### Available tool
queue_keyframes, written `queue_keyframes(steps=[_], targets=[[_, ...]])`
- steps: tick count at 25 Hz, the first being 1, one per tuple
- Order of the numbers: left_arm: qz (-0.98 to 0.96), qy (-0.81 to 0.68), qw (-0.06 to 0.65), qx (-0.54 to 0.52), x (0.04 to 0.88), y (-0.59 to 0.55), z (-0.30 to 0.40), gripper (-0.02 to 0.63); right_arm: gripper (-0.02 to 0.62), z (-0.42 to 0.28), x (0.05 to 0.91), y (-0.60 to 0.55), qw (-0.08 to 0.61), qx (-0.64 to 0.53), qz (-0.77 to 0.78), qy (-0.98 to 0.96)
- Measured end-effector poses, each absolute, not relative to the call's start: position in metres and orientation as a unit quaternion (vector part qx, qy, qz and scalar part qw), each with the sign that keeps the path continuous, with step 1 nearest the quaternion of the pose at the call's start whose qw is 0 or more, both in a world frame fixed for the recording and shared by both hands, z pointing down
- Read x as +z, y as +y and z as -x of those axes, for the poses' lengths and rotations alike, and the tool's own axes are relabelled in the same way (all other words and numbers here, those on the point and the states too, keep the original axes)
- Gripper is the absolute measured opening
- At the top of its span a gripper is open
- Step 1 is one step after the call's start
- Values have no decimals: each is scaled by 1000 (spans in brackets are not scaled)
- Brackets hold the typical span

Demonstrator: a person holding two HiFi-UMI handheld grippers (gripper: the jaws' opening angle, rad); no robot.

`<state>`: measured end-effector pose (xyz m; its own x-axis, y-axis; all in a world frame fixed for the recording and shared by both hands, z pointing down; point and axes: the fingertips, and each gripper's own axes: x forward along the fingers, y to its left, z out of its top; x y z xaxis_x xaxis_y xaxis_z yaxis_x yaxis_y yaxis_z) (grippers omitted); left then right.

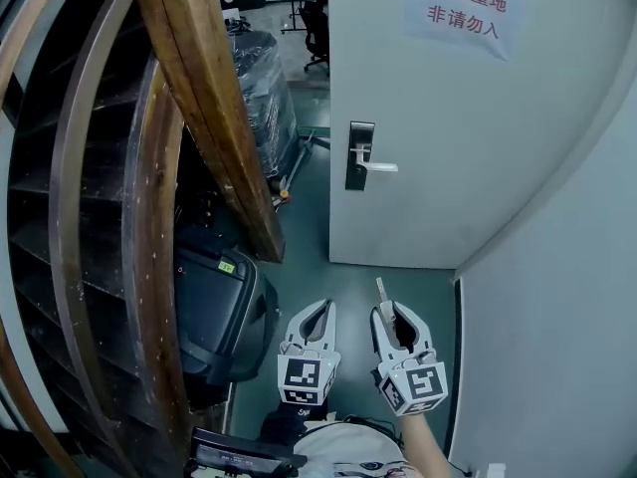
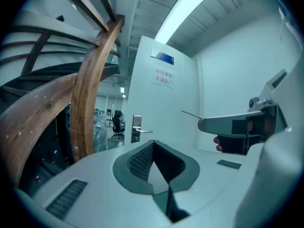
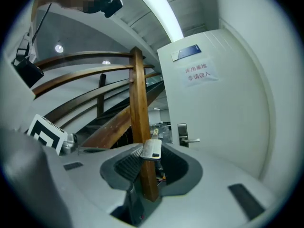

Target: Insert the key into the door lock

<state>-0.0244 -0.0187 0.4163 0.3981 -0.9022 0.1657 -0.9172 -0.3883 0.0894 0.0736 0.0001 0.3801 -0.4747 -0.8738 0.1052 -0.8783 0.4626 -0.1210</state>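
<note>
The grey door point(image 1: 448, 137) stands ahead of me, with a dark lock plate point(image 1: 359, 155) and a silver lever handle point(image 1: 381, 167) on its left edge. My right gripper point(image 1: 390, 314) is shut on the key point(image 1: 381, 293), whose blade points up toward the door, well short of the lock. In the right gripper view the key point(image 3: 152, 149) sits between the pads, and the lock plate point(image 3: 182, 134) is far off to the right of it. My left gripper point(image 1: 324, 308) hangs beside the right one, shut and holding nothing. The left gripper view shows the lock plate point(image 2: 137, 128) in the distance.
A wooden spiral staircase point(image 1: 204, 98) curves along the left, close to the door's lock side. A black case point(image 1: 214, 317) stands under it on the green floor. A white wall point(image 1: 557, 347) closes the right. A paper sign point(image 1: 466, 8) hangs on the door.
</note>
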Motion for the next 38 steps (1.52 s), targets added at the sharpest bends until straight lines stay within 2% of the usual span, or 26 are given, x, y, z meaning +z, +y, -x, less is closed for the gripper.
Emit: queue_keyframes(steps=[12,25,38], targets=[[-838,-533,92,73,442,-178,81,5,121,-35,456,-187,83,126,-549,-822],[-823,-553,105,76,544,-228,80,5,121,-52,568,-351,117,114,-558,-814],[-810,-569,119,73,593,-258,92,5,121,-65,602,-431,120,108,-566,-808]])
